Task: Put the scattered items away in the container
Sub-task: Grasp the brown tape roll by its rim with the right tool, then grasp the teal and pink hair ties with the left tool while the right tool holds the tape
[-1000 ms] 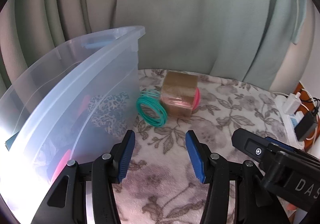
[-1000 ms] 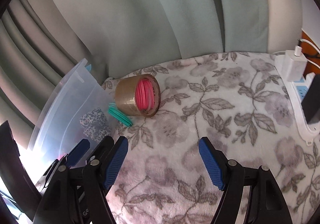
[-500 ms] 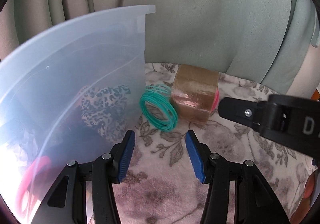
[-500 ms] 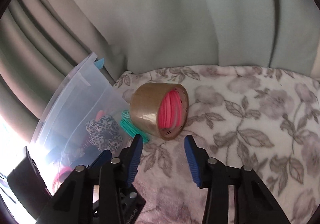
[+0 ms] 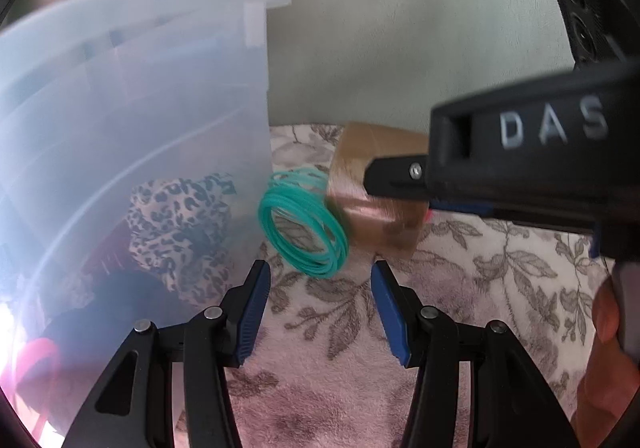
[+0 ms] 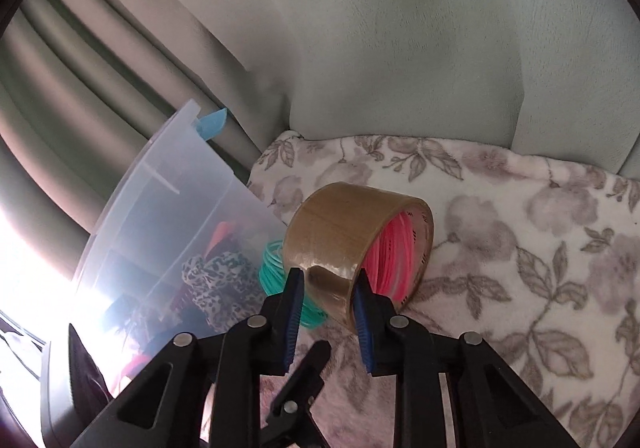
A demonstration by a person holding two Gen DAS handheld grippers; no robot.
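Listing by view, left wrist first:
- Left gripper (image 5: 320, 308): jaws half apart, nothing between them, hovering over the floral blanket (image 5: 480, 288).
- Teal ring bundle (image 5: 304, 224): standing on edge on the blanket just ahead of the blue pads, leaning by the brown tape roll (image 5: 360, 208) and just beside the container wall.
- Clear plastic container (image 5: 160, 108): at left, tipped toward the camera; a leopard-print cloth (image 5: 180, 220) and a pink item (image 5: 36, 360) show through its wall.
- Right gripper body: black, crossing the right of the frame, its tip in front of the tape roll; a hand (image 5: 608, 360) shows at the right edge.

Right wrist view:
- Right gripper (image 6: 326, 304): jaws narrow, having just been closing; the roll's near wall lies between the pads, though contact is unclear.
- Brown tape roll (image 6: 340, 232): lying on its side on the blanket (image 6: 520, 248), pink rings (image 6: 394, 256) inside its core.
- Teal ring bundle (image 6: 272, 268): between the roll and the container (image 6: 168, 208).
- Curtain (image 6: 360, 28): behind.
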